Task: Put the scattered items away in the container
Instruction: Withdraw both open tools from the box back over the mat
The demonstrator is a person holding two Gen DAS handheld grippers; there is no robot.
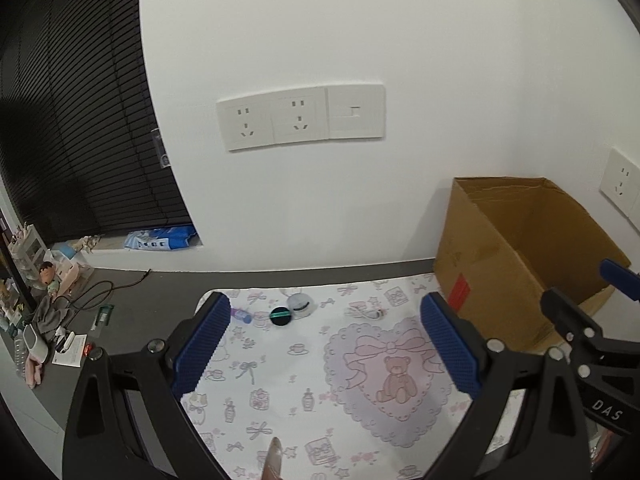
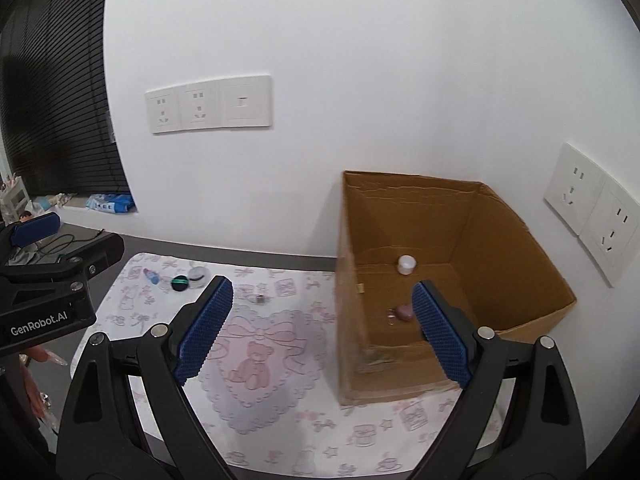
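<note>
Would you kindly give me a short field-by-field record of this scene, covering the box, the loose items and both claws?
box: cardboard box, open, on the right end of the mat
in box: white jar, pink item
on mat: black puff, clear case, small bottle, small white item
left claw: open, empty, over the mat
right claw: open, empty, at the box's front edge

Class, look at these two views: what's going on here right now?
A person holds two tools over a patterned mat, tidying small items into a cardboard box. Both the left tool and the right tool are open and hold nothing. A white jar and a pink item already lie in the box. A black puff, a clear case and a small bottle remain on the mat.
</note>
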